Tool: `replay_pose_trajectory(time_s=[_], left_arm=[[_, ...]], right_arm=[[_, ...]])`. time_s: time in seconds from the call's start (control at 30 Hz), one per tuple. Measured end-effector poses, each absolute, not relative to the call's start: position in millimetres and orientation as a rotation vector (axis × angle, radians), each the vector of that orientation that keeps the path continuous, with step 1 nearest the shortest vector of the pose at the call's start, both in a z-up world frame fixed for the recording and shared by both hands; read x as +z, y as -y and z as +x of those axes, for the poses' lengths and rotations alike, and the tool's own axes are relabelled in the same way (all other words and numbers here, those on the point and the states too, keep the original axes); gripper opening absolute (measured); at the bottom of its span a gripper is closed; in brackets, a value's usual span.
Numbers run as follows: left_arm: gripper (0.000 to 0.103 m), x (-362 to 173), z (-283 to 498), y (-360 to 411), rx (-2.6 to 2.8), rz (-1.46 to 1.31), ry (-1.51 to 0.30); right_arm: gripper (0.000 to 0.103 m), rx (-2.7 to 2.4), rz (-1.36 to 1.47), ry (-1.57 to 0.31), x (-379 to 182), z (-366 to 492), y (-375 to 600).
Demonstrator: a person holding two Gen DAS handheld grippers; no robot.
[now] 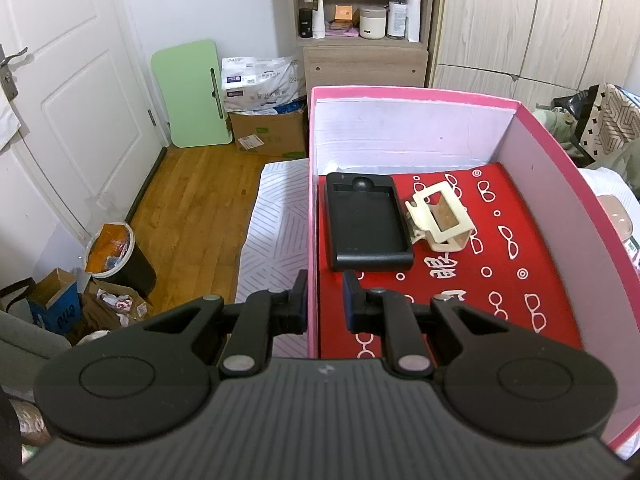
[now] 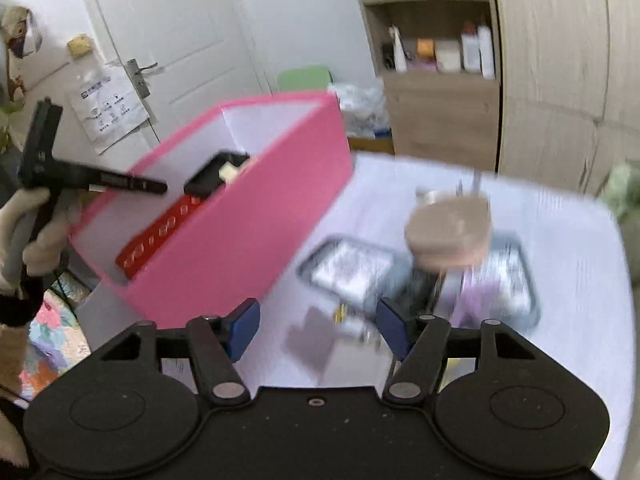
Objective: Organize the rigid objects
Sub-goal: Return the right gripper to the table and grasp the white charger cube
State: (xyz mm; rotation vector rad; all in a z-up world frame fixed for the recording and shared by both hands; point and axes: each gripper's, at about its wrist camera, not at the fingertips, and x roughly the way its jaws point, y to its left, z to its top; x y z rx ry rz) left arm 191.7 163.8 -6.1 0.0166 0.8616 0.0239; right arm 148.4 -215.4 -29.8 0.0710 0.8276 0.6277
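A pink box (image 1: 540,152) with a red lining printed with glasses stands on the white table. In it lie a black rectangular case (image 1: 366,224) and a cream hair claw (image 1: 438,216), side by side. My left gripper (image 1: 326,300) straddles the box's left wall near its front corner and is shut on that wall. From the right wrist view the pink box (image 2: 240,240) looks tilted, and a gloved hand (image 2: 36,220) holds the left gripper (image 2: 160,189) at its rim. My right gripper (image 2: 316,320) stands open and empty over blurred items on the table.
Ahead of the right gripper are a round beige case (image 2: 448,236), a metal tin (image 2: 348,268), a second tin (image 2: 500,280) and a small grey piece (image 2: 312,340), all blurred. A bin (image 1: 116,256), green board (image 1: 192,92) and shelf unit (image 1: 360,8) stand beyond.
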Motion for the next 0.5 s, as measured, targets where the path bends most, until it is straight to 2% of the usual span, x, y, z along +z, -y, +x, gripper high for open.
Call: replay_pose_trajectory(time_s=[0.23,0.37,0.5], left_arm=[[0.015,-7,192,-165,0.024,0.015,-0.861],[0.015,-7,192,-165,0.022,0.003,-0.86],[0.015,-6,192,-166,0.021,0.002,-0.86]], right_arm=[[0.069,0.537,0.071,-0.828,-63,131,214],[0.055,0.493,-0.024,-0.822,-69,126,202],[0.053,0.489,-0.068,-0.827,-73,127,200]])
